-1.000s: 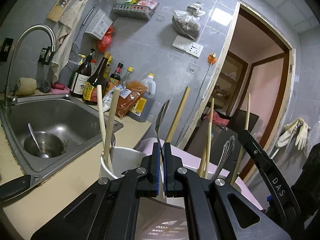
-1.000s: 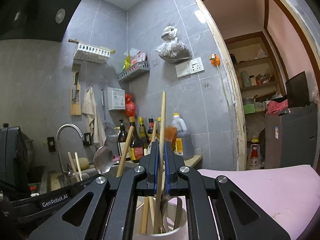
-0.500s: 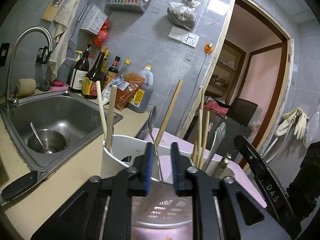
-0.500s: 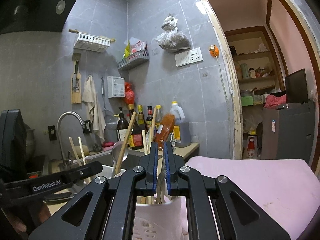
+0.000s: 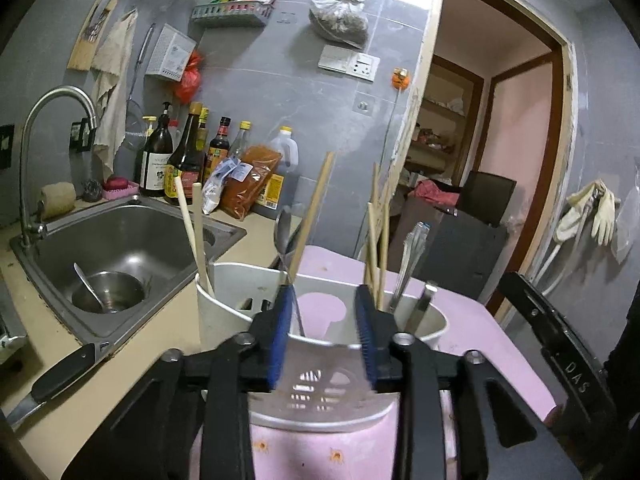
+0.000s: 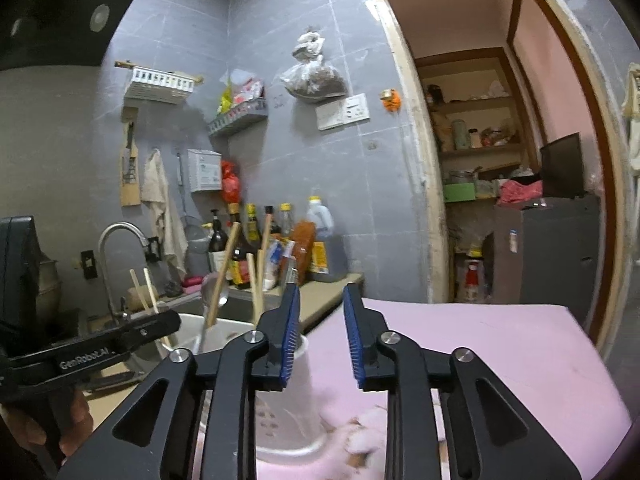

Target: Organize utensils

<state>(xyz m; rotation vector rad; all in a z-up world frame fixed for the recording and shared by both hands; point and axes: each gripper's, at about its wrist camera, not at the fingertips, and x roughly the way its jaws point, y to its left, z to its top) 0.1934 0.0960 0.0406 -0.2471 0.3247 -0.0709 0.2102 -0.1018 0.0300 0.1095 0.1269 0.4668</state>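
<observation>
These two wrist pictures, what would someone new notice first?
Most likely the white utensil holder on the pink mat, bristling with wooden chopsticks, a metal spoon and a slotted spatula. Both tongs, left and right, are opening with nothing pressed between their blue pads. Beyond sit a steel sink and a row of sauce bottles.

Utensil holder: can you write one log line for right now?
left gripper: jaws opening, empty | right gripper: jaws opening, empty | utensil holder: spoon, chopsticks inside

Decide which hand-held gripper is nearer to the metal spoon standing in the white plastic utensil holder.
Left. The left hand-held gripper has the metal spoon just beyond its opening jaws; the right hand-held gripper sits off to the spoon's right, jaws opening on nothing.
</observation>
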